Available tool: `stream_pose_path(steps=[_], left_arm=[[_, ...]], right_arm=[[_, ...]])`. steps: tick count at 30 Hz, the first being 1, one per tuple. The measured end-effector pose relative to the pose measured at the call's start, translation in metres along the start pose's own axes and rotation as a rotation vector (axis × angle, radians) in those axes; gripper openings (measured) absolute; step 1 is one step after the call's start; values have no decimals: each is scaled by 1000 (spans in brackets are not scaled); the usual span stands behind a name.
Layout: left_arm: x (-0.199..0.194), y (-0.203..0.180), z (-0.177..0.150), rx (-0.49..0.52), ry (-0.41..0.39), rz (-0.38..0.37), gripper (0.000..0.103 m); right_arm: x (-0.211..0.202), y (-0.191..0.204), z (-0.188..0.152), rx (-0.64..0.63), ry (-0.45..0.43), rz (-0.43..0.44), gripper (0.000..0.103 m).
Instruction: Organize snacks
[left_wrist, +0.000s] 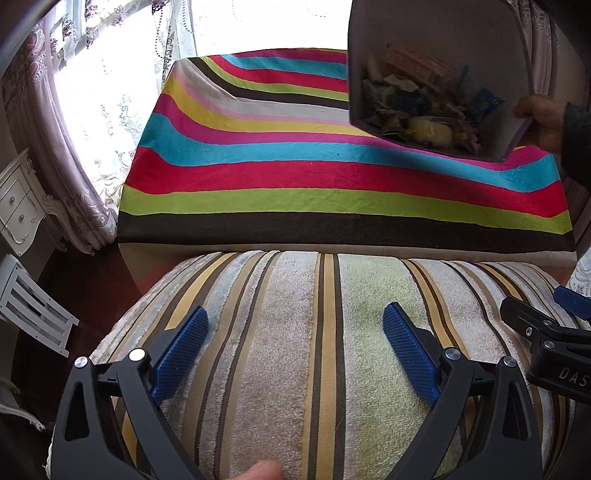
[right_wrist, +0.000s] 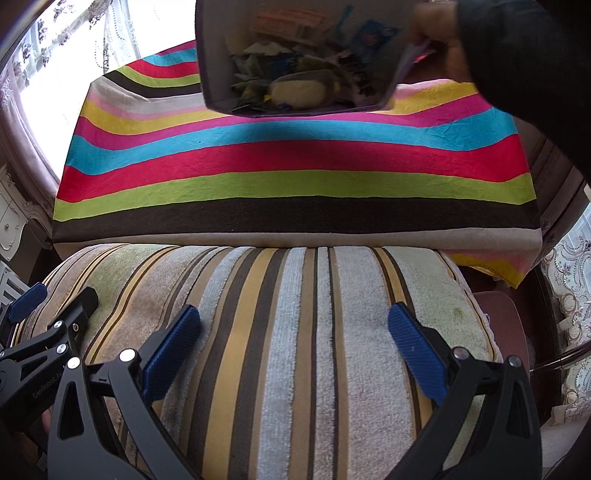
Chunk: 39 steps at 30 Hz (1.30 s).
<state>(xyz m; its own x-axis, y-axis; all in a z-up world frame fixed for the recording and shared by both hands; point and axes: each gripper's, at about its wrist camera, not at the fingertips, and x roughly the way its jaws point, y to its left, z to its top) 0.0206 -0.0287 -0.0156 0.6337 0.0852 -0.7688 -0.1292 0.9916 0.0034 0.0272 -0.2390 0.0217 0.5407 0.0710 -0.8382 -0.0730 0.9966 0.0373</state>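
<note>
A bare hand (left_wrist: 543, 118) holds a grey bin (left_wrist: 373, 74) tilted above the far right of the striped table (left_wrist: 295, 177). Inside it lie several snack packets, among them a pale yellow one (left_wrist: 432, 133) and a blue one (left_wrist: 487, 103). The bin (right_wrist: 214, 55) and the hand (right_wrist: 439, 26) also show at the top of the right wrist view. My left gripper (left_wrist: 295, 332) is open and empty over a striped towel (left_wrist: 295, 369). My right gripper (right_wrist: 293, 332) is open and empty over the same towel (right_wrist: 295, 369), beside the left one.
The table (right_wrist: 295, 158) is covered by a bright striped cloth. A white dresser (left_wrist: 18, 203) and lace curtains (left_wrist: 110, 110) stand at the left by the window. A white slatted rack (left_wrist: 33, 306) lies on the floor at left.
</note>
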Motion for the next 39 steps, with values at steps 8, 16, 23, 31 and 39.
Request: stream_pose_path(steps=[8, 16, 23, 31, 39], left_arm=[[2, 0, 1, 1, 1, -2, 92], [3, -1, 2, 7, 0, 4, 92], [4, -1, 2, 6, -1, 3, 92], [3, 0, 2, 1, -3, 1, 92], [3, 0, 2, 0, -3, 1, 92]], right_arm=[[0, 0, 0, -1, 0, 0, 102], [0, 0, 0, -2, 0, 1, 102], [0, 0, 0, -1, 0, 1, 102], [0, 0, 0, 0, 1, 2, 102], [1, 0, 0, -1, 1, 2, 102]])
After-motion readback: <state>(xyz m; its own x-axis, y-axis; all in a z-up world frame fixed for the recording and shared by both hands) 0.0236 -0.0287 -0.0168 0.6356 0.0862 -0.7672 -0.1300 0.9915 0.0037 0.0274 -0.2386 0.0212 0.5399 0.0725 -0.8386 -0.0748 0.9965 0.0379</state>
